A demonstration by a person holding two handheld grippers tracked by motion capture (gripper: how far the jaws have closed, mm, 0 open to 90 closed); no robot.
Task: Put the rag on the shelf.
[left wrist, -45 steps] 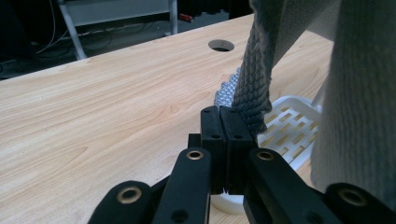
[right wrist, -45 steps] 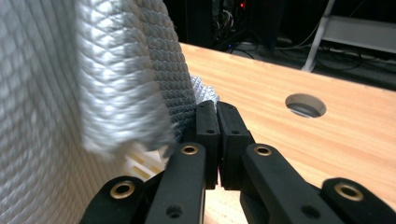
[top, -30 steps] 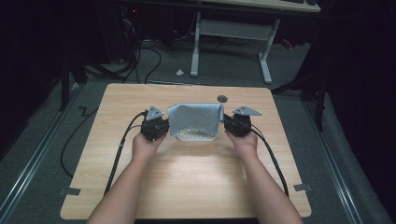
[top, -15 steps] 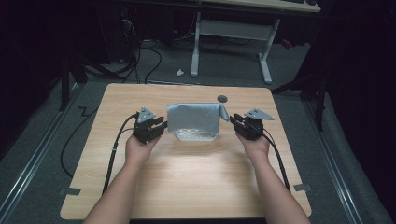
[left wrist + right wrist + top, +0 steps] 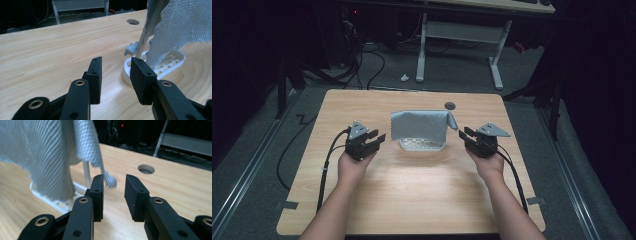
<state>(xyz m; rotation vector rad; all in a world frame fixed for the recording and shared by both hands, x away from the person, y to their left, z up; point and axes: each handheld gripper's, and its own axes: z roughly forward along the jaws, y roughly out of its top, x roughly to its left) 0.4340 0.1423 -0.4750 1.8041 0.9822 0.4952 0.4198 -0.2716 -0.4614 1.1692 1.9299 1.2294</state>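
Pale grey woven cloth (image 5: 419, 125), waffle-textured with coarse ribbing, hangs draped over a small white plastic rack (image 5: 422, 145) with a slotted oval base and thin upright rods; the rack stands near the middle of the light wood-grain bench (image 5: 412, 195). The cloth falls in soft folds; one corner droops off the rack's right side, and a frayed-looking tip dangles free in the right gripper view. Left tongs (image 5: 374, 141), black, flat rectangular pads with small screw holes, sit left of the rack, clear of the cloth; the jaws have just been opening and stand moderately apart with nothing between them. Right tongs (image 5: 464, 135), same build, sit right of the rack; the jaws have likewise just been opening, gap moderate, nothing gripped, the cloth's hanging tip seen just beyond the pads and not touching. A round dark hole (image 5: 450, 105) is cut in the benchtop behind the rack. Each gripper carries a grey three-cornered plate on top.
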